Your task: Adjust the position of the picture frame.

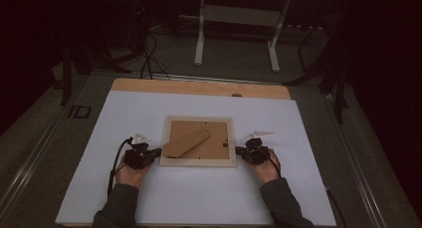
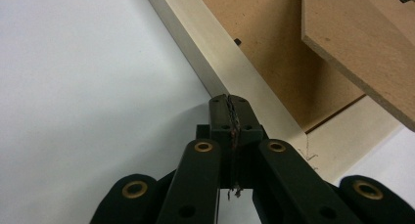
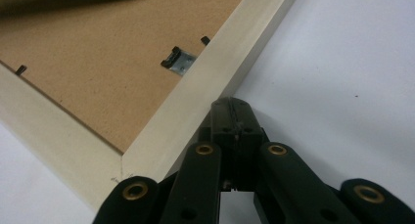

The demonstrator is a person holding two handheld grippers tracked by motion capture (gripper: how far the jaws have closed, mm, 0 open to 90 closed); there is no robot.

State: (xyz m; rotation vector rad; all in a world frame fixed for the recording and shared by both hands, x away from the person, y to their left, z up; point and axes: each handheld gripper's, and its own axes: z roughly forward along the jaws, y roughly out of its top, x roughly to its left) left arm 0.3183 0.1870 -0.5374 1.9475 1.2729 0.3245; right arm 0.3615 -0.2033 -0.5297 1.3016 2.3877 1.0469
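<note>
Picture frame lies face-down mid-desk, stand flap raised. Left hand-held gripper and right hand-held gripper both closed, empty, tips against opposite frame sides. Press evenly inward, keep tips low, avoid skewing frame.

Dim room, grey floor; white-legged desk behind; black cables trailing.

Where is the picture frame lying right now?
In the high view the picture frame lies back-up at the white table's centre, between the shut left gripper and right gripper.
</note>
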